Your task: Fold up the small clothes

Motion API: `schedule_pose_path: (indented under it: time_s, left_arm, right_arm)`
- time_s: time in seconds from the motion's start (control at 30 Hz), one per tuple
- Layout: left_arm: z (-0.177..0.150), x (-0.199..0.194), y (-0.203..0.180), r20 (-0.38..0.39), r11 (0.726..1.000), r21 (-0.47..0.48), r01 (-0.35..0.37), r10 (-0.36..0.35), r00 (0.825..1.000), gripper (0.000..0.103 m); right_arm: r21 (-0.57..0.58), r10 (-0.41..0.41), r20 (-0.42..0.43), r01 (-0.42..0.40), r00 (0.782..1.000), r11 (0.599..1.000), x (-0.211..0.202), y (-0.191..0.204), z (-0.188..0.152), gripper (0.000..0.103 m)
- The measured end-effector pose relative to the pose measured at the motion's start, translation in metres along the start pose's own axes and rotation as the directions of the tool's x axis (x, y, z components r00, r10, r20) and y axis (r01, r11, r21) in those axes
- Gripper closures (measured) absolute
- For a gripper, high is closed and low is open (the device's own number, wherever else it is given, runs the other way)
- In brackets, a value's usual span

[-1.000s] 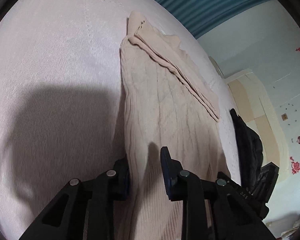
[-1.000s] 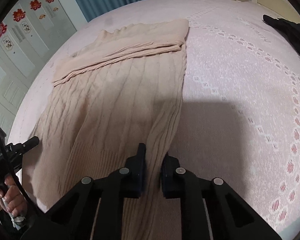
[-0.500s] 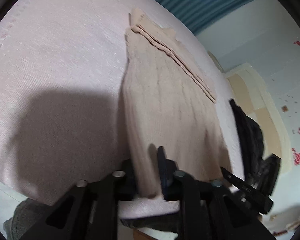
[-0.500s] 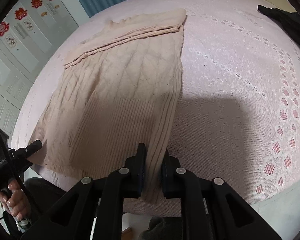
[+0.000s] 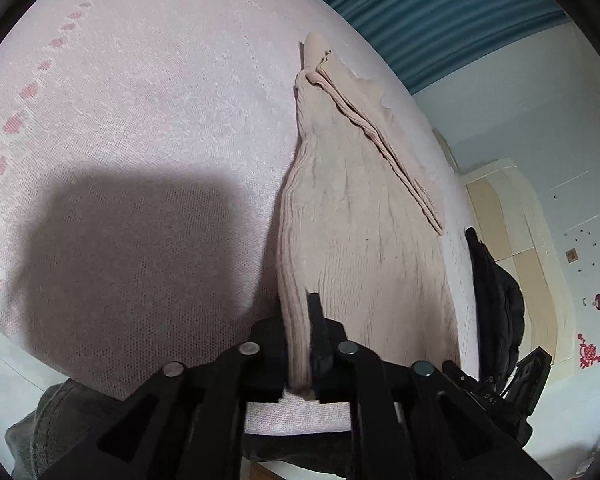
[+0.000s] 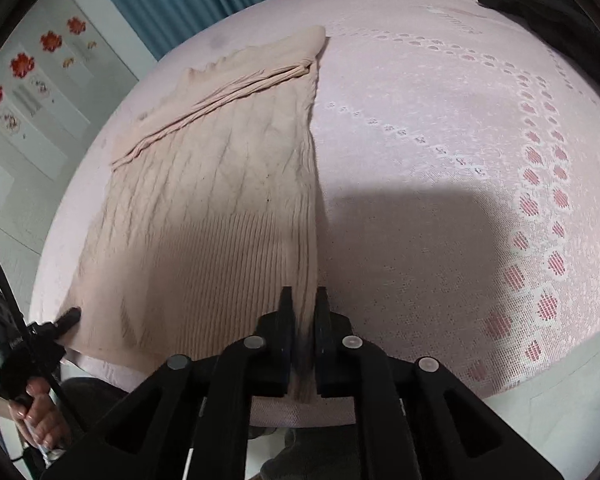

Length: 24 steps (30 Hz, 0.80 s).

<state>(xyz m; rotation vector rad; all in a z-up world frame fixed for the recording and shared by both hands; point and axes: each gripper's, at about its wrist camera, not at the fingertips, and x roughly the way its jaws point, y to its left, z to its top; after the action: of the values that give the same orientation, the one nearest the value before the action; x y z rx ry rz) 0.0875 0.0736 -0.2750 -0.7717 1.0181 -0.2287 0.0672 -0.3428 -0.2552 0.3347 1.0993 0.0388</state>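
Observation:
A beige cable-knit sweater [image 5: 360, 220] [image 6: 220, 200] lies flat on the pink bedspread [image 5: 140, 120], its sleeves folded across the far end. My left gripper [image 5: 300, 320] pinches one bottom corner of the hem at the bed's near edge. Its jaws are opening slightly, with the fabric still pressed between the pads. My right gripper [image 6: 304, 300] holds the other bottom corner the same way, jaws easing open with the knit still between them. The left gripper [image 6: 64, 320] also shows at the sweater's left corner in the right wrist view.
The bedspread [image 6: 440, 140] has a lace border with pink flowers. A black garment [image 5: 496, 280] [image 6: 540, 8] lies on the bed's far side. A teal curtain [image 6: 180, 0] hangs behind. A hand [image 6: 36, 412] holds the left gripper's handle below the bed edge.
The left jaws closed on the hem. Both grippers pulled the sweater toward the bed's near edge, so its bottom now reaches the edge and the floor side shows.

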Motion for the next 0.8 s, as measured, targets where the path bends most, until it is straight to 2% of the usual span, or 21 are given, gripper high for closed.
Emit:
schedule_pose_path:
  time_s: [0.1,0.23,0.47,0.57,0.8]
  left_arm:
    - [0.001,0.003,0.002,-0.006,1.000,-0.018,0.004,-0.004,1.000,0.093]
    - [0.001,0.003,0.003,0.003,1.000,-0.024,0.002,-0.002,1.000,0.093]
    - [-0.004,0.005,-0.015,0.040,0.992,0.079,-0.096,0.093,0.995,0.094]
    - [-0.003,0.005,-0.016,0.037,0.990,0.091,-0.110,0.107,0.994,0.094]
    - [-0.005,0.005,-0.014,0.015,0.991,0.089,-0.104,0.103,0.995,0.094]
  right_arm:
    - [-0.009,-0.001,0.000,0.001,1.000,1.000,0.001,0.002,-0.003,0.086]
    - [-0.011,-0.006,0.020,0.006,1.000,1.000,0.000,0.005,-0.007,0.085]
    - [-0.110,-0.094,0.003,0.094,0.996,0.989,0.006,0.022,-0.005,0.085]
    - [-0.148,-0.124,0.000,0.123,0.992,0.981,0.006,0.025,-0.007,0.085]
    - [-0.127,-0.097,-0.007,0.096,0.995,0.987,0.002,0.020,-0.012,0.085]
